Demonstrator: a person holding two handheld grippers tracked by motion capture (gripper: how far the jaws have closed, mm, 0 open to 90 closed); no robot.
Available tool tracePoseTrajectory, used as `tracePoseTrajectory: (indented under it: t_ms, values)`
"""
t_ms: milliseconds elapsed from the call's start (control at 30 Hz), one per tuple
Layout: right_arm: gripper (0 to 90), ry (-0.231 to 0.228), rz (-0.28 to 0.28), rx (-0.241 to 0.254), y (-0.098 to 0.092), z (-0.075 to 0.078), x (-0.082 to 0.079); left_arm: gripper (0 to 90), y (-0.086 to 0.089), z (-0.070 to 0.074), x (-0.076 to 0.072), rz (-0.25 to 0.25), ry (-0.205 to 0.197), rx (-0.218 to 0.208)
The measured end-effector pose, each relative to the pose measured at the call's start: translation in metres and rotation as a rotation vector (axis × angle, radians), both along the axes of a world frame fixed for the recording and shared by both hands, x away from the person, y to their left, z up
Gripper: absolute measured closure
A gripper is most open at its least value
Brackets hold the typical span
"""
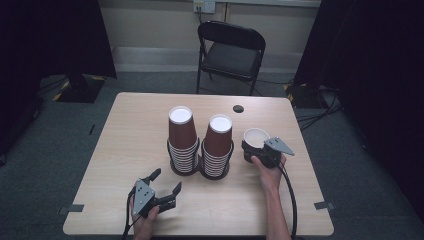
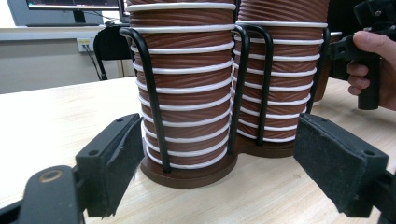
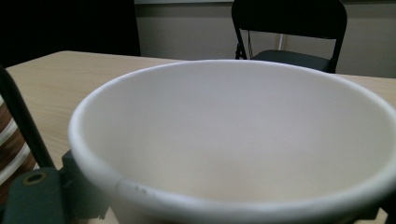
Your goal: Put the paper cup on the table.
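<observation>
Two stacks of brown ribbed paper cups stand in black wire holders at mid-table: the left stack (image 1: 182,140) (image 2: 184,84) and the right stack (image 1: 218,145) (image 2: 280,70). To their right a single paper cup (image 1: 255,140) (image 3: 233,140) stands upright, white inside, with my right gripper (image 1: 257,150) shut on its body; its jaws are hidden behind the cup. My left gripper (image 1: 166,182) (image 2: 233,163) is open near the front edge, jaws spread wide and pointing at the left stack's base, a short gap from it and touching nothing.
The wooden table (image 1: 130,130) has a round cable hole (image 1: 238,108) near its far edge. A black folding chair (image 1: 230,52) (image 3: 289,28) stands behind the table. Dark curtains flank both sides. Bare tabletop lies left of the stacks.
</observation>
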State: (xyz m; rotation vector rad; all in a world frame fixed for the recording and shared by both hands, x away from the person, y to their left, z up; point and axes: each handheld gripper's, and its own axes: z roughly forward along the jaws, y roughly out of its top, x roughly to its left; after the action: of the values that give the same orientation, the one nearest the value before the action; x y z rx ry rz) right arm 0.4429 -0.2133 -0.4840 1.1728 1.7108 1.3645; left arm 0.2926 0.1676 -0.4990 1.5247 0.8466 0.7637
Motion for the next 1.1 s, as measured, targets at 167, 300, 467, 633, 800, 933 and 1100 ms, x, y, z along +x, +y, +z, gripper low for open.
tracePoseTrajectory:
  t_ms: [167, 300, 467, 633, 800, 933, 1100]
  values:
    - [10.8, 0.010, 0.000, -0.012, 0.002, 0.000, -0.001, 15.9, 0.000, 0.000, 0.000, -0.003, 0.000, 0.000]
    - [10.3, 0.034, 0.008, -0.026, 0.001, 0.001, -0.003, 15.9, 0.000, 0.000, 0.000, -0.006, 0.000, -0.003]
    - [9.8, 0.050, 0.005, -0.035, 0.000, 0.001, -0.003, 15.9, 0.001, 0.000, 0.000, -0.002, 0.003, -0.007]
    - [10.9, 0.087, -0.021, -0.072, -0.002, -0.001, -0.002, 15.8, 0.000, 0.000, 0.000, -0.009, 0.007, -0.010]
    - [12.3, 0.138, -0.019, -0.067, -0.005, -0.003, -0.001, 15.9, 0.000, 0.000, 0.000, -0.015, -0.002, -0.002]
    - [12.8, 0.183, -0.022, -0.075, -0.007, -0.005, 0.000, 15.8, 0.000, 0.000, 0.000, -0.020, -0.001, 0.001]
    - [12.8, 0.218, -0.031, -0.069, -0.009, -0.006, -0.001, 15.9, 0.000, 0.000, 0.000, -0.019, 0.002, -0.002]
